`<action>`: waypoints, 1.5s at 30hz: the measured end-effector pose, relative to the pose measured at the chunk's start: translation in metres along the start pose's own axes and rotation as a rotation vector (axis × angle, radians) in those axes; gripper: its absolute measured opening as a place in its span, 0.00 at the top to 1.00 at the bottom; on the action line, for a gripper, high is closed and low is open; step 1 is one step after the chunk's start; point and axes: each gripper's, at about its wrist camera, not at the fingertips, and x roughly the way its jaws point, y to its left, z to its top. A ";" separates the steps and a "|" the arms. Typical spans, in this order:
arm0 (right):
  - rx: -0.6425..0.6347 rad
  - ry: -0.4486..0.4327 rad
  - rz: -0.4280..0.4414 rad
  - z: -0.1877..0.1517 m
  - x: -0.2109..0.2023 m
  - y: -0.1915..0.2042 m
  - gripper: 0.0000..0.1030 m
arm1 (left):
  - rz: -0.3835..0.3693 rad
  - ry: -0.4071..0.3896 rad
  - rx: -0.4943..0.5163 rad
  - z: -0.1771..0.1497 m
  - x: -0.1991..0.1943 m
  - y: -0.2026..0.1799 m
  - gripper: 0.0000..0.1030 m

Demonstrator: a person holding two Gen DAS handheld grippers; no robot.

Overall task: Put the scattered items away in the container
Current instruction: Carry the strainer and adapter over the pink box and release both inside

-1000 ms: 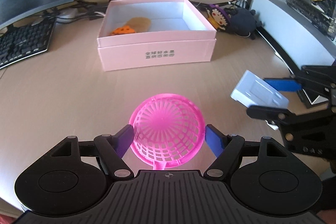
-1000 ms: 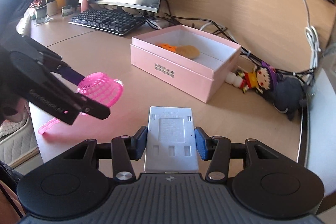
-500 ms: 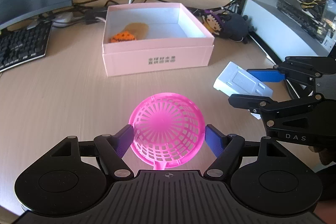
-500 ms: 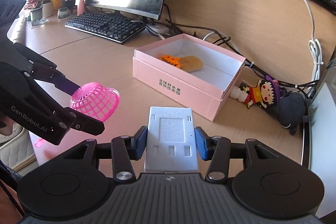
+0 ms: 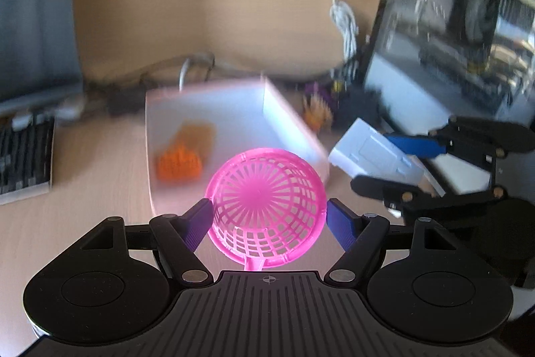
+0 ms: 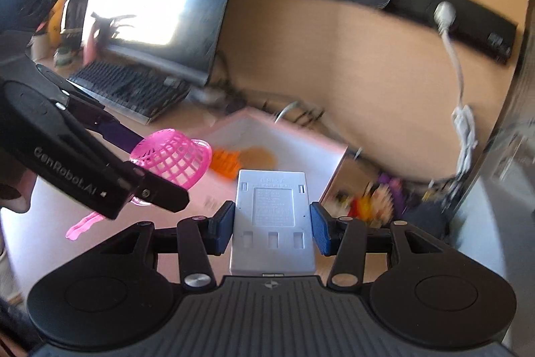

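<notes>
Both angled down over worktop (image 5: 83, 189). Left gripper (image 5: 267, 219) clamped on pink strainer (image 5: 265, 201), pink box (image 5: 234, 122) just ahead. Right gripper (image 6: 272, 225) clamped on grey pack (image 6: 272, 223), box ahead.

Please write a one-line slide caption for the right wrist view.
Right hand-held gripper carries a grey case toward the pink box; left hand-held gripper brings a pink strainer.

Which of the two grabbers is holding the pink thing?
The left gripper holds the pink mesh scoop; the right gripper grips a flat grey plastic case instead.
</notes>
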 end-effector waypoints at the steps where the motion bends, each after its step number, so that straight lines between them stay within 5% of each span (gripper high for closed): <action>1: 0.000 -0.020 -0.018 0.008 0.002 -0.003 0.54 | -0.003 -0.020 0.001 0.011 0.001 0.003 0.23; 8: 0.051 -0.105 -0.078 0.051 0.038 -0.027 0.54 | -0.030 -0.106 -0.036 0.082 0.025 0.032 0.23; 16: 0.132 -0.047 -0.059 0.068 0.115 -0.048 0.53 | -0.069 -0.015 -0.053 0.120 0.095 0.060 0.22; 19: 0.169 -0.012 -0.027 0.066 0.139 -0.053 0.47 | -0.075 0.034 -0.076 0.122 0.117 0.070 0.11; 29: 0.237 0.081 -0.038 0.034 0.141 -0.065 0.43 | 0.021 0.041 -0.095 0.096 0.113 0.091 0.06; 36: 0.467 0.136 -0.045 -0.004 0.123 -0.086 0.35 | 0.104 0.038 0.002 0.035 0.064 0.074 0.03; 45: 0.427 0.085 -0.292 -0.003 0.130 -0.113 0.38 | 0.182 0.110 0.063 -0.016 0.067 0.041 0.03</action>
